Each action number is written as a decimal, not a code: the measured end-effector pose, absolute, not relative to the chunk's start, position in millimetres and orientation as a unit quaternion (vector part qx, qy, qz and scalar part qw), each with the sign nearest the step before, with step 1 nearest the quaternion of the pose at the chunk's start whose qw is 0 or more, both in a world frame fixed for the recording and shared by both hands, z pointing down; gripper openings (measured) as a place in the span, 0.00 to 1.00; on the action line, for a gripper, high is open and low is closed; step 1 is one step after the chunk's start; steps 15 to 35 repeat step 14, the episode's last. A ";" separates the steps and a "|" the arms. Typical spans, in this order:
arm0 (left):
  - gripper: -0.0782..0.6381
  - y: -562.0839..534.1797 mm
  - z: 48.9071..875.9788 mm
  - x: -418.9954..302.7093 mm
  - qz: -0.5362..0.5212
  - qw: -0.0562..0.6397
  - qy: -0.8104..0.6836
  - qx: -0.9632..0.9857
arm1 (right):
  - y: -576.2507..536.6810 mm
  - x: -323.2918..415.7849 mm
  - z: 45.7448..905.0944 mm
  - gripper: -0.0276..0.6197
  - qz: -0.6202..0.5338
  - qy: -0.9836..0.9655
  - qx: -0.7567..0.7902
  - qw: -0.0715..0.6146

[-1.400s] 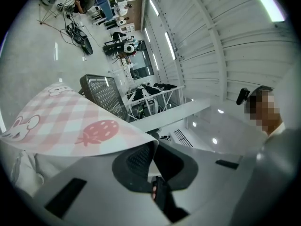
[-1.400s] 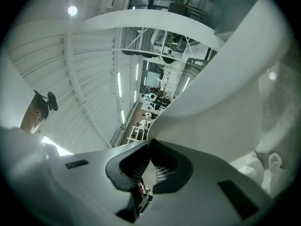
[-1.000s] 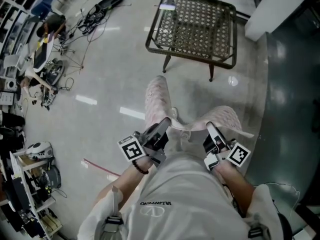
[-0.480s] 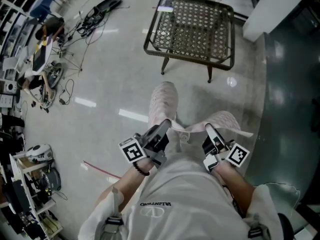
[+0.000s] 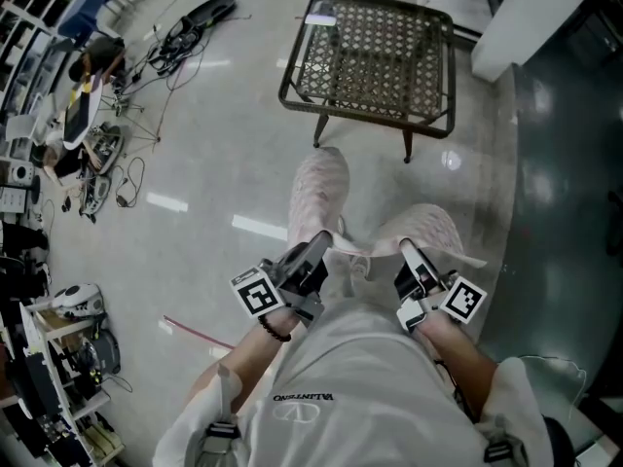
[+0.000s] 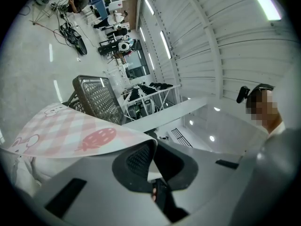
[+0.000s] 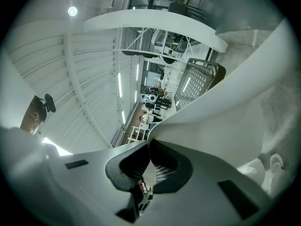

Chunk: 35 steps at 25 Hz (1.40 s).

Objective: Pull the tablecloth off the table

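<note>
Jaws of the left gripper point(image 5: 316, 248) and the right gripper point(image 5: 410, 253) are each pinched tight on an edge of the cloth point(image 5: 319, 188), which droops between them in two pink folds, wholly clear of the table point(image 5: 368, 116), on its near side, over the floor point(image 5: 214, 173).

Only one legible print: a brand name on the person's shirt point(image 5: 336, 353).
"VALENTINO" point(image 5: 304, 397) runs across the shirt's chest, upside down in the head view, with an oval V emblem point(image 5: 290, 411) just beside it on the collar side.
</note>
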State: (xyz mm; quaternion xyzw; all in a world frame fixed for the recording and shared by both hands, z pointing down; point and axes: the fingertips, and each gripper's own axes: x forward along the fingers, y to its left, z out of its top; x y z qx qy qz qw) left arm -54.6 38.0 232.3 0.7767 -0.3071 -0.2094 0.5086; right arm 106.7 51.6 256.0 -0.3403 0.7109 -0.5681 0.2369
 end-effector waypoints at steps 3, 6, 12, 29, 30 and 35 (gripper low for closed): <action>0.12 38.2 232.7 -54.5 -0.211 0.507 -0.307 0.777 | 50.4 107.1 254.9 0.07 -0.563 0.716 -0.340 0.236; 0.12 38.2 233.8 -54.5 -0.211 0.506 -0.308 0.777 | 49.8 106.8 254.2 0.07 -0.561 0.718 -0.339 0.237; 0.12 38.8 232.8 -55.3 -0.212 0.506 -0.308 0.777 | 51.1 105.5 252.6 0.07 -0.561 0.717 -0.338 0.236; 0.12 39.0 232.6 -55.2 -0.211 0.506 -0.308 0.777 | 51.7 105.4 252.4 0.07 -0.562 0.716 -0.339 0.237; 0.12 39.0 232.6 -55.2 -0.211 0.506 -0.308 0.777 | 51.7 105.4 252.4 0.07 -0.562 0.716 -0.339 0.237; 0.12 39.0 232.6 -55.2 -0.211 0.506 -0.308 0.777 | 51.7 105.4 252.4 0.07 -0.562 0.716 -0.339 0.237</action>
